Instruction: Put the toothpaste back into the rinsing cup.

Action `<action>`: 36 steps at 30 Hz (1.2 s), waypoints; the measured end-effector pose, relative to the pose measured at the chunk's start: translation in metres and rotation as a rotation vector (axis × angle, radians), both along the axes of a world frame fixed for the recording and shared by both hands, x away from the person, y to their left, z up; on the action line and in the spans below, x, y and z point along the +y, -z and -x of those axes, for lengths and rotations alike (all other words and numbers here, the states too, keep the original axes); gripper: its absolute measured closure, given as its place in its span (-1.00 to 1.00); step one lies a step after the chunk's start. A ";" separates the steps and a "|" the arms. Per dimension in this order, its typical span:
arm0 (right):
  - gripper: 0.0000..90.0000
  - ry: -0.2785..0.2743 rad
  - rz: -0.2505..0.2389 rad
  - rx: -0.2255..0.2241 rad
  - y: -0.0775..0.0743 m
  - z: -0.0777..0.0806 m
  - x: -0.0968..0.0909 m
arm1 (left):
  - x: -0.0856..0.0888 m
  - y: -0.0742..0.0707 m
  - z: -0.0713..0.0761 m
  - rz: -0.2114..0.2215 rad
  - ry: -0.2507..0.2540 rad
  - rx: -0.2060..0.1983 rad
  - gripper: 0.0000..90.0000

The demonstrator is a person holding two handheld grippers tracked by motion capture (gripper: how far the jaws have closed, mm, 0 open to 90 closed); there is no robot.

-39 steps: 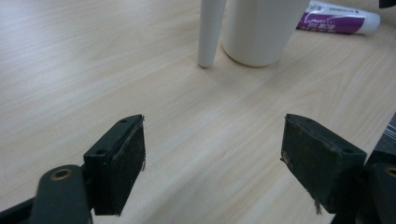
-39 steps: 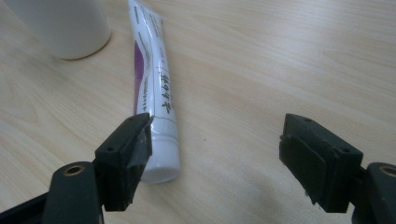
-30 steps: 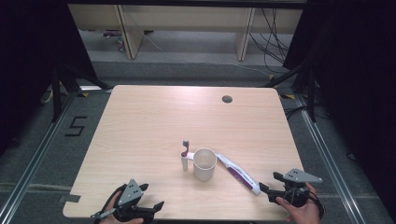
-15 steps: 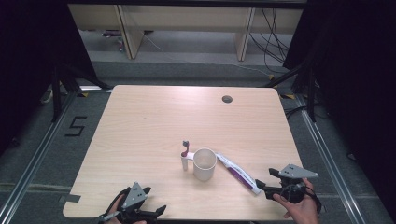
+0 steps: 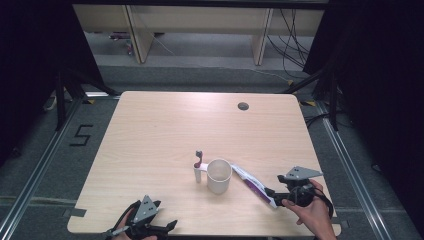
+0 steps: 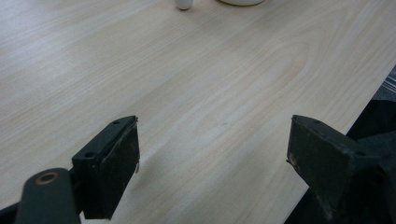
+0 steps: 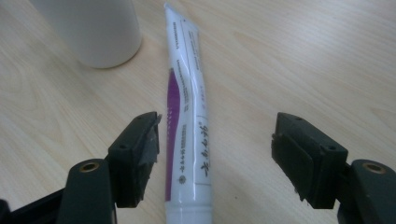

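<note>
The toothpaste tube (image 7: 187,116) lies flat on the surface (image 5: 165,130), just beside the cup (image 5: 219,175). It sits between the right claw (image 7: 217,158), whose jaws have just been closing but are not yet pressed on it. Seemingly off-centre, the tube could be skidded against the cup. The left claw (image 6: 212,168) is held open and empty.

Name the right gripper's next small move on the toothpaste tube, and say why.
Probably close the right gripper on the toothpaste tube. The tube lies flat on the table between its fingers, which have just been closing but do not yet press it; a gap remains on the right side. The cup stands apart.
</note>
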State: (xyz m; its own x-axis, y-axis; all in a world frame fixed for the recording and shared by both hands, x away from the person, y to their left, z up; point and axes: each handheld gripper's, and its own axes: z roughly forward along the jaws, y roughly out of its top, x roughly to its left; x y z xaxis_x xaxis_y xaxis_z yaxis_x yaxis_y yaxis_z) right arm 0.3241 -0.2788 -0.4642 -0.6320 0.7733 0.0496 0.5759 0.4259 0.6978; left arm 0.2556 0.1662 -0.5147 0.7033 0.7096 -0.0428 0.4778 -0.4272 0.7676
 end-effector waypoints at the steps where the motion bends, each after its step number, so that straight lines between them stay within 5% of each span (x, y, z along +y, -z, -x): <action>1: -0.26 -0.010 0.005 -0.001 0.000 -0.002 0.002 | -0.001 0.000 0.001 0.009 -0.001 0.008 -0.63; 4: -0.21 -0.008 0.025 0.027 0.000 -0.008 0.010 | 0.000 0.000 0.001 0.009 0.003 0.009 -0.63; 8: -0.10 -0.056 0.077 0.009 0.003 -0.019 0.018 | 0.000 0.002 -0.001 0.005 -0.005 0.004 -0.63; 9: -0.07 -0.043 0.080 0.051 0.003 -0.019 0.021 | 0.000 0.002 0.000 0.017 -0.008 0.007 -0.63; 10: -0.05 -0.070 0.088 0.021 0.004 -0.023 0.022 | 0.000 0.002 0.000 0.018 -0.009 0.006 -0.63; 11: -0.05 -0.038 0.090 0.086 0.002 -0.022 0.026 | 0.000 0.002 0.000 0.014 -0.010 0.007 -0.63; 12: -0.04 -0.074 0.093 0.030 0.005 -0.027 0.028 | 0.001 0.001 0.000 0.012 -0.011 0.008 -0.63; 14: -0.01 -0.042 0.092 0.105 0.003 -0.027 0.035 | 0.000 0.001 0.000 0.024 -0.011 0.011 -0.63; 16: 0.03 -0.070 0.094 0.076 0.007 -0.033 0.039 | 0.001 0.001 0.000 0.026 -0.015 0.011 -0.63; 22: 0.07 -0.105 0.157 0.122 0.009 -0.044 0.046 | 0.001 0.001 0.000 0.025 -0.013 0.012 -0.63; 24: 0.08 -0.049 0.163 0.200 0.008 -0.044 0.051 | 0.000 0.002 0.001 0.036 -0.018 0.012 -0.63; 26: 0.10 -0.086 0.179 0.167 0.011 -0.049 0.053 | 0.001 0.002 0.000 0.023 -0.006 0.013 -0.63; 36: 0.21 -0.115 0.249 0.247 0.019 -0.059 0.062 | 0.001 0.002 0.001 0.007 -0.001 0.021 -0.63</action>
State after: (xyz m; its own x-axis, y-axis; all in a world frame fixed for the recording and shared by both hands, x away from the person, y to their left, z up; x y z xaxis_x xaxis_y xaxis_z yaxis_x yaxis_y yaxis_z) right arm 0.3833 -0.2165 -0.4833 -0.7080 0.7055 0.0308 0.6526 0.6370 0.4102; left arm 0.2548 0.1668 -0.5166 0.7018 0.7096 -0.0625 0.4939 -0.4214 0.7606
